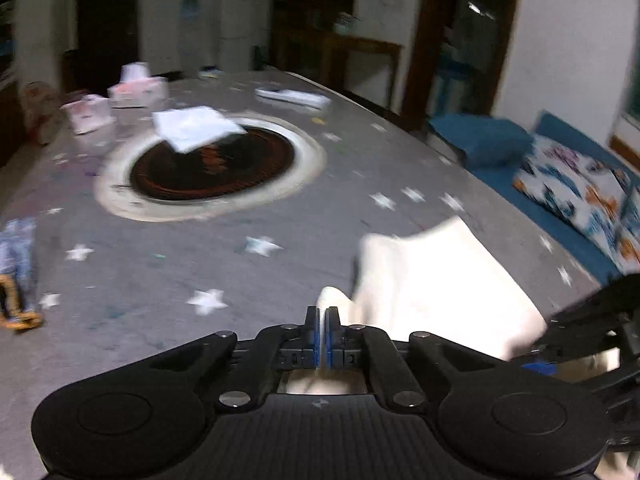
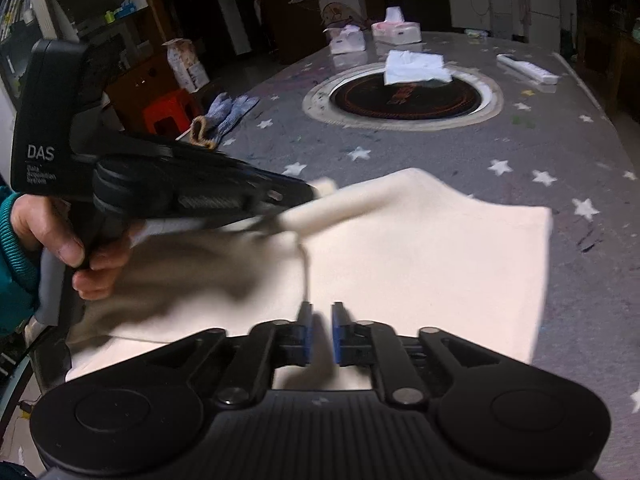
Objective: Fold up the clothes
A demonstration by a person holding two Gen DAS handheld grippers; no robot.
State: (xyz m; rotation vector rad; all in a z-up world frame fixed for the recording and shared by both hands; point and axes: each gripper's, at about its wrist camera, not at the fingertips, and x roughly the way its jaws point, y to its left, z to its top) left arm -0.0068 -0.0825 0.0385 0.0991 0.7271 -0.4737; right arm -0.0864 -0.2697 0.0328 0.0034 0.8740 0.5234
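Left wrist view: the left gripper (image 1: 322,312) has its jaws clenched, cream cloth (image 1: 436,280) bunched just past them on the grey star-patterned bench (image 1: 200,264). Right wrist view: the right gripper (image 2: 320,312), jaws slightly parted, hovers over the cloth; the left gripper pinches a raised fold.

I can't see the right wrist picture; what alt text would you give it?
A cream garment lies on a grey star-patterned table, with the right hand-held gripper slightly open over its near edge. The left hand-held gripper, held by a hand, pinches a fold.
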